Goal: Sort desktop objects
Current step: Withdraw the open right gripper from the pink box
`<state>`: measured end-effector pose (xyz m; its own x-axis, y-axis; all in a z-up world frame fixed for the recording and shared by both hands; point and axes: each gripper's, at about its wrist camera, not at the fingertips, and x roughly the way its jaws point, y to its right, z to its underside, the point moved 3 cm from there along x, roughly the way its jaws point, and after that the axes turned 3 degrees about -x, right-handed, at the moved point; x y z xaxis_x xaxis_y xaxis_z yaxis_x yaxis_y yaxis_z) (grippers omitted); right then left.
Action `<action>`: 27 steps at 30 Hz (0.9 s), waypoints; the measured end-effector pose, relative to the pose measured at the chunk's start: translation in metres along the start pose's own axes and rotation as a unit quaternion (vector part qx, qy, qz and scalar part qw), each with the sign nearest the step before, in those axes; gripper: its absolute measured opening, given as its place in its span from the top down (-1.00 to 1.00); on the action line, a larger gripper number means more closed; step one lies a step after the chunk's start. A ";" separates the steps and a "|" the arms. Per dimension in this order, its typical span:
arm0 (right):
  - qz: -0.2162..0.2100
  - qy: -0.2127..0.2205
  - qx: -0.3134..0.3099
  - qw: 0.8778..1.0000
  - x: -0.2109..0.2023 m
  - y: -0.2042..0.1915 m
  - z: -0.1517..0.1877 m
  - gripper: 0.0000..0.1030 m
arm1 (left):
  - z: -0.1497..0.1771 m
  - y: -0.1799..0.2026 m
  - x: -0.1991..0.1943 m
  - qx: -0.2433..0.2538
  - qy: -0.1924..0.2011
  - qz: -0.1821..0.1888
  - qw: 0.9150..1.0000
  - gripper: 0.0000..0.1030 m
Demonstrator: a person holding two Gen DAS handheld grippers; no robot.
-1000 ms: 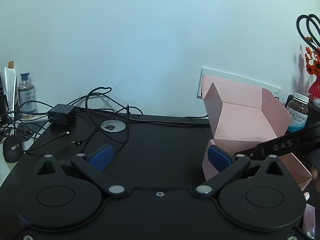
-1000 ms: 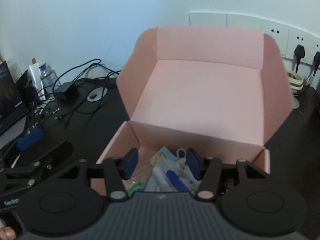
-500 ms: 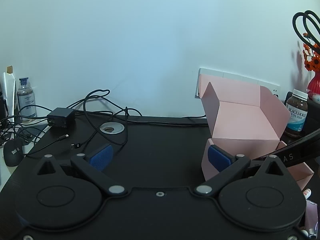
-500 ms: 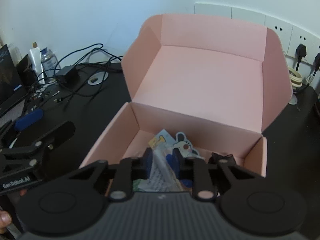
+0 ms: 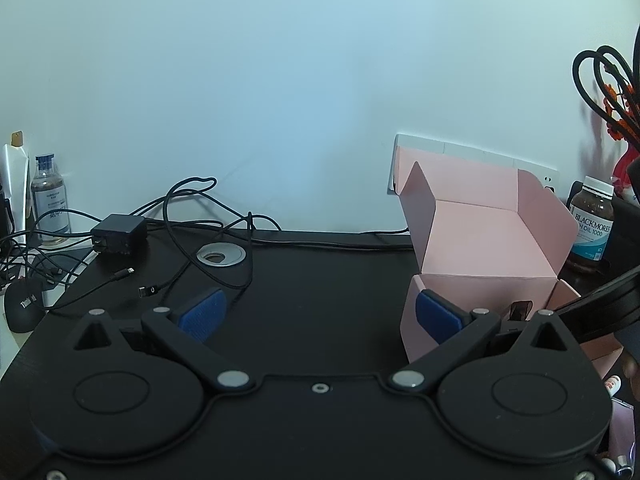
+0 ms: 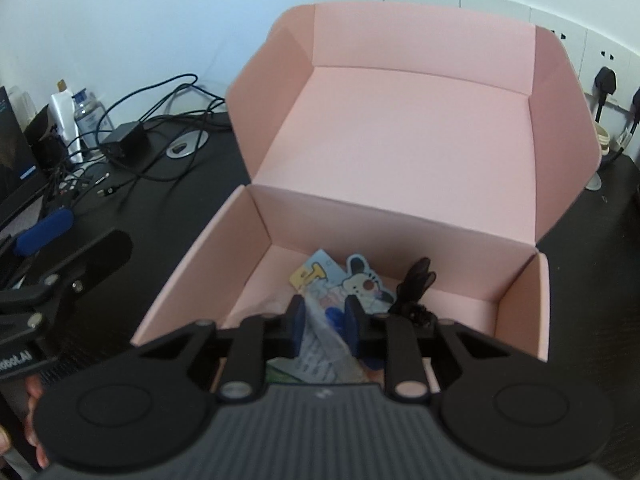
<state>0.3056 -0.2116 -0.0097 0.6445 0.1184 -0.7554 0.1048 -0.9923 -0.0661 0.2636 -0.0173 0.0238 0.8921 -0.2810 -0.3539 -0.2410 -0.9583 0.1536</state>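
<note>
An open pink box stands on the black desk with its lid up against the wall. Inside lie cartoon stickers, a black hair tie and a white printed packet with a blue piece. My right gripper reaches into the box's near end and is shut on that packet. My left gripper hangs open over bare desk to the left of the box, nothing between its fingers. Its right pad sits in front of the box's left wall.
Tangled black cables and a charger brick lie at the back left near a metal cable grommet. A supplement bottle stands right of the box, a clear bottle and a mouse at far left. Wall sockets are behind the box.
The right gripper's jaws went from wide apart to shut on the packet in the box, and the view pulled back slightly. The left gripper stayed where it was.
</note>
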 end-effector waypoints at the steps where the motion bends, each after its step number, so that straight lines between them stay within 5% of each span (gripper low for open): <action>1: -0.005 0.009 0.002 1.000 -0.002 0.000 0.000 0.54 | 0.000 0.000 0.000 0.000 0.001 0.000 1.000 -0.99; 4: -0.021 0.038 0.013 0.999 -0.012 0.002 0.001 0.31 | 0.000 -0.001 -0.001 -0.003 0.002 0.002 1.000 -0.99; 6: -0.030 0.056 0.020 0.998 -0.019 0.003 0.001 -0.24 | 0.000 -0.001 -0.001 -0.005 0.000 0.006 1.000 -0.99; 8: -0.032 0.076 0.014 0.997 -0.028 0.001 0.004 -0.49 | 0.000 0.000 -0.001 -0.004 0.000 0.009 1.000 -0.99; 10: -0.032 0.094 0.000 0.995 -0.038 -0.001 0.008 -0.51 | 0.000 0.001 -0.002 -0.001 0.002 0.009 1.000 -0.99; 14: -0.026 0.136 -0.008 0.990 -0.059 -0.004 0.022 -0.87 | 0.001 0.004 -0.004 0.007 0.008 0.010 1.000 -0.99; 22: 0.005 0.256 -0.003 0.967 -0.108 0.000 0.057 -0.99 | 0.002 0.009 -0.009 0.011 0.024 0.020 0.999 -0.99; 27: 0.036 0.257 -0.003 0.966 -0.112 0.009 0.081 -0.99 | 0.003 0.016 -0.014 0.026 0.036 0.030 0.999 -0.99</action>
<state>0.1731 -0.2367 0.0220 0.9413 0.0525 -0.3335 0.0485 -0.9986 -0.0206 0.2465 -0.0288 0.0281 0.9003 -0.3348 -0.2781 -0.3122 -0.9420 0.1234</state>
